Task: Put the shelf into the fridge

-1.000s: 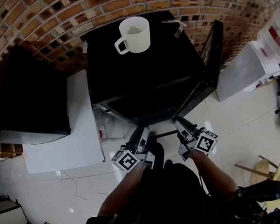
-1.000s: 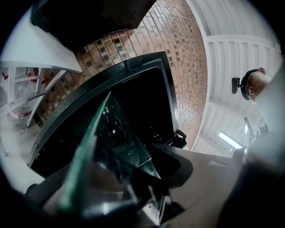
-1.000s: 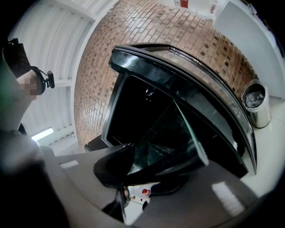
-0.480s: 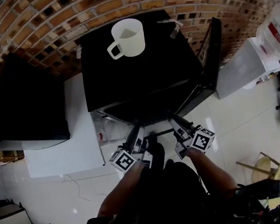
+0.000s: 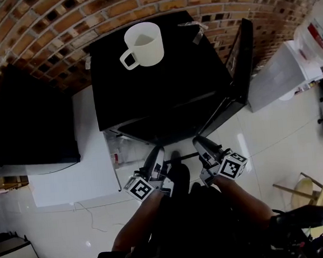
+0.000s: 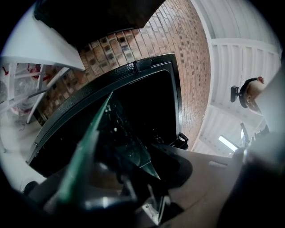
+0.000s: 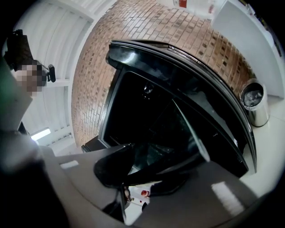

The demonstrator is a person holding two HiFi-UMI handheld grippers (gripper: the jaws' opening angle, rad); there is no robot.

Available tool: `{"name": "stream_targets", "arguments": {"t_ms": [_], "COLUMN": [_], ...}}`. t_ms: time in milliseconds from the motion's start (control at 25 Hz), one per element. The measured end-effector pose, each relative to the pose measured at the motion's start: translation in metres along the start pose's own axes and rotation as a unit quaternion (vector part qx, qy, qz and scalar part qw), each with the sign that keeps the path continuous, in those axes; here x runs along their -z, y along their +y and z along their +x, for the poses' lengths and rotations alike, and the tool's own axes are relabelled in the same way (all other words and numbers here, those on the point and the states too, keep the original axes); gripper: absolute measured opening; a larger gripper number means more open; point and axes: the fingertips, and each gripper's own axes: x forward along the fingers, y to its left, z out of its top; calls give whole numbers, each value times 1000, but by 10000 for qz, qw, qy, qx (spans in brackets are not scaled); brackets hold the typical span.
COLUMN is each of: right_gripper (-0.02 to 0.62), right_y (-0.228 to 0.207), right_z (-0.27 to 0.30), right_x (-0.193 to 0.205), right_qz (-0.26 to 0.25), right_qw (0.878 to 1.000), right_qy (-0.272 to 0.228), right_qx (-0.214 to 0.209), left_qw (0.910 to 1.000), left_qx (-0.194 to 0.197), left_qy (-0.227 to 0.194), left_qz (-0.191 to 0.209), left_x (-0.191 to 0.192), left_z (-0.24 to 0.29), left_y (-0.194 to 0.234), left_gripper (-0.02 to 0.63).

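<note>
My left gripper [image 5: 155,161] and right gripper [image 5: 204,150] each clamp the shelf [image 6: 122,133], held at the mouth of the open fridge [image 5: 164,91] — insertion under way, I judge — next it needs a level, straight push inward.

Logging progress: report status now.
Both shut on shelf: left gripper, right gripper. Leading edge at open fridge mouth. Nothing seen blocking; door swung wide.

Head view looks steeply down from high over the fridge [image 5: 157,81]. Left gripper view sits low, close to the fridge's open front, facing in. Right gripper view does the same from the other side. All three share that front edge.
</note>
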Motion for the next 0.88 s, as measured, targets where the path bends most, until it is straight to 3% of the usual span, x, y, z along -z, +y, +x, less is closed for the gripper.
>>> {"name": "stream_targets", "arguments": {"t_ms": [480,760,880], "right_gripper": [107,107,107], "right_y": [-2,-14,-18], "right_z": [10,24,31], "right_x": [-11,-23,-27], "right_qz": [-108,-45,-31], "right_qw": [9999,9999,9999], "right_qy": [-69,-79,-73], "right_qx": [-68,-76,79], "left_qw": [9999,9997,9982], "left_qx": [79,23,-72], "left_qy": [-97,-166,-345], "left_qz": [76,-184,-476], "left_x": [-9,-9,-12], "left_z": [11,27,32], "left_y": [1,13,21], "left_gripper": [80,75,63]}}
